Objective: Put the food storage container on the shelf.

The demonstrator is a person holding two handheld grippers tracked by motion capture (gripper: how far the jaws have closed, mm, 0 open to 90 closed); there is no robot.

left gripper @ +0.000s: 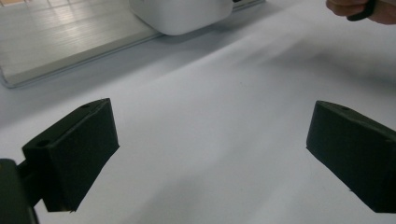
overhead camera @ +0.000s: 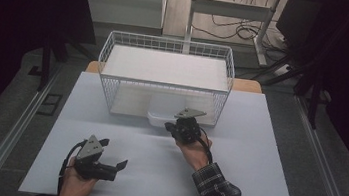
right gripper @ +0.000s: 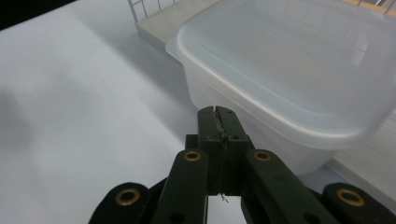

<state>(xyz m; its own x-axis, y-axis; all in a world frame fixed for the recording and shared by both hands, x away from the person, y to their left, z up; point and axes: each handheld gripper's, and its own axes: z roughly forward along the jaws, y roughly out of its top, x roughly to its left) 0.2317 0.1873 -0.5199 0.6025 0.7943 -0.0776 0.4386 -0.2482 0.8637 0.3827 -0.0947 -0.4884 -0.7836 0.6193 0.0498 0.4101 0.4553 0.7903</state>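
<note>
Right hand-held gripper (right gripper: pixel 218 112) closed, tips at the plastic container (right gripper: pixel 299 70).

Room: dim, dark at both sides. Grey floor (overhead camera: pixel 3 122) with metal rails (overhead camera: pixel 12 133); white desk frame (overhead camera: pixel 233 9) behind, loose cables (overhead camera: pixel 236 32) beneath.

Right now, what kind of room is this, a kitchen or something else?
Probably a lab or workshop, not a kitchen. A white table holds a wire basket and a plastic tub, cables lie on the floor behind, and metal rails flank the table.
</note>
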